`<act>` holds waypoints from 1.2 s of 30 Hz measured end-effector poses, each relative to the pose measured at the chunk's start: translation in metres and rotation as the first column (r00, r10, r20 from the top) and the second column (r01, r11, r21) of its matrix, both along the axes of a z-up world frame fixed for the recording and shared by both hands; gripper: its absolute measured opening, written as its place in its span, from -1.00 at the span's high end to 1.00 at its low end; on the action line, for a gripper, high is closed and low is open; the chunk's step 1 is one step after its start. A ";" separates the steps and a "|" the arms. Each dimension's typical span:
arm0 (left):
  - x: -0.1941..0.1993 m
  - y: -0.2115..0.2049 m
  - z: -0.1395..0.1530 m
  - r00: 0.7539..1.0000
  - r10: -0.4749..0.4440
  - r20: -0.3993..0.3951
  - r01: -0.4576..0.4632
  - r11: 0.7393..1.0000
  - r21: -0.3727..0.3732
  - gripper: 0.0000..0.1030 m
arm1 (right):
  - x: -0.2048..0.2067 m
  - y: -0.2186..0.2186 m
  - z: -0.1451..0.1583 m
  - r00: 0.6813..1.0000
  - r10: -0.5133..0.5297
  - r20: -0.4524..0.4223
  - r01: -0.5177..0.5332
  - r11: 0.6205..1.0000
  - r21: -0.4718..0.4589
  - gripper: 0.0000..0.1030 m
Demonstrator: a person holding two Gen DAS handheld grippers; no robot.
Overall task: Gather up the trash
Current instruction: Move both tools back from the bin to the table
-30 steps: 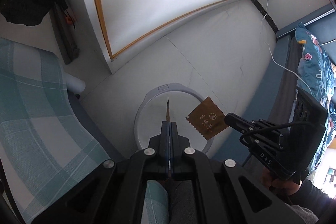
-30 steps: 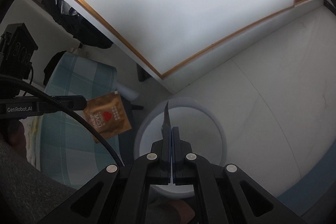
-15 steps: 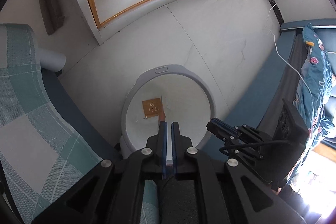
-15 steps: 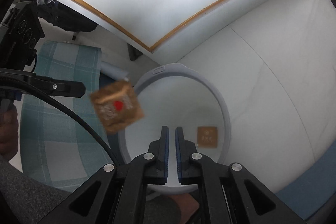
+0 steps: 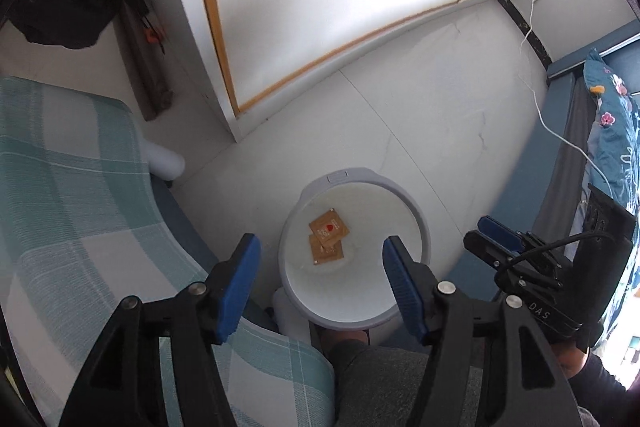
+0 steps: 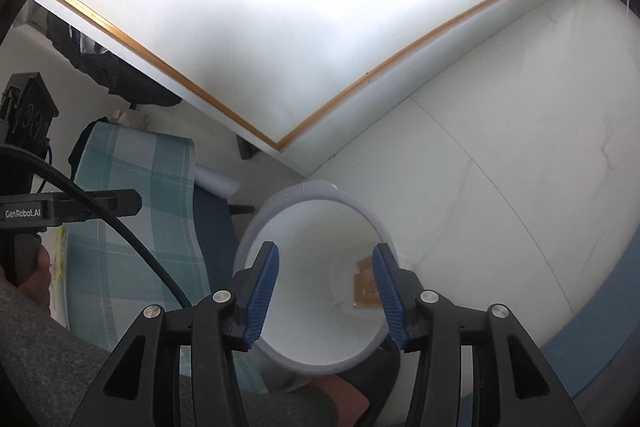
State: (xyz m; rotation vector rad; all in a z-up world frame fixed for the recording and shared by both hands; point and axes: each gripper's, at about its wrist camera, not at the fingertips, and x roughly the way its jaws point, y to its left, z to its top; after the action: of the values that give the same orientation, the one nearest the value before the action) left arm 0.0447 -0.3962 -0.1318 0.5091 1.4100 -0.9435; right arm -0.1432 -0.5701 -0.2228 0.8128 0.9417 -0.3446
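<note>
We are holding the left tool [image 5: 320, 247] over the bin [image 5: 420, 223], and its jaws, lined with ribbed blue pads, have just been opening and are standing spread with nothing between them. The right tool [image 6: 325, 259] is likewise spread, having just been opening, with only air between its pads. Below them the round bin is showing a smooth pale grey plastic rim and a white inner wall. Two flat, square brown sachets [image 5: 327, 237] are lying overlapped on its bottom, the upper one bearing a red heart; in the right wrist view one blue pad is hiding part of them. Beside the bin a checked teal fabric seat [image 5: 76, 187] is curving away. Beyond, the white floor [image 5: 432, 99] is running to a wall edged in wood.
</note>
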 end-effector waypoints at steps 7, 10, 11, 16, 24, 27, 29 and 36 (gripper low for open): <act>0.000 0.039 0.063 0.970 0.123 0.208 -0.104 0.989 -0.100 -0.21 | 0.007 0.006 0.074 0.996 0.011 0.086 0.001 0.990 -0.139 -0.22; 0.003 0.064 0.085 0.958 0.194 0.210 -0.164 0.974 -0.155 -0.22 | 0.013 0.015 0.111 0.993 0.030 0.117 -0.002 0.973 -0.233 -0.29; 0.008 0.076 0.095 0.953 0.222 0.208 -0.186 0.966 -0.179 -0.22 | 0.014 0.018 0.122 0.991 0.041 0.125 -0.007 0.965 -0.263 -0.35; 0.020 0.129 0.129 0.892 0.359 0.274 -0.292 0.921 -0.257 -0.23 | 0.025 0.046 0.181 0.976 0.110 0.188 -0.027 0.918 -0.397 -0.45; 0.021 0.208 0.172 0.753 0.527 0.394 -0.382 0.838 -0.390 -0.51 | 0.039 0.112 0.259 0.927 0.248 0.283 -0.059 0.838 -0.542 -0.58; 0.022 0.239 0.181 0.691 0.595 0.410 -0.426 0.794 -0.434 -0.52 | 0.045 0.141 0.284 0.897 0.305 0.320 -0.077 0.820 -0.567 -0.63; 0.020 0.262 0.186 0.648 0.637 0.417 -0.454 0.763 -0.460 -0.59 | 0.048 0.160 0.297 0.872 0.345 0.347 -0.091 0.811 -0.578 -0.70; 0.018 0.329 0.187 0.521 0.740 0.425 -0.532 0.671 -0.517 -0.70 | 0.072 0.236 0.310 0.805 0.462 0.372 -0.159 0.773 -0.614 -0.96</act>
State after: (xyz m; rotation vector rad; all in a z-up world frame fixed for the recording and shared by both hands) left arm 0.0627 -0.0672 0.0550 -0.0204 0.6998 -0.3039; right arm -0.0708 -0.3340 0.0875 0.1566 0.4179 -0.0742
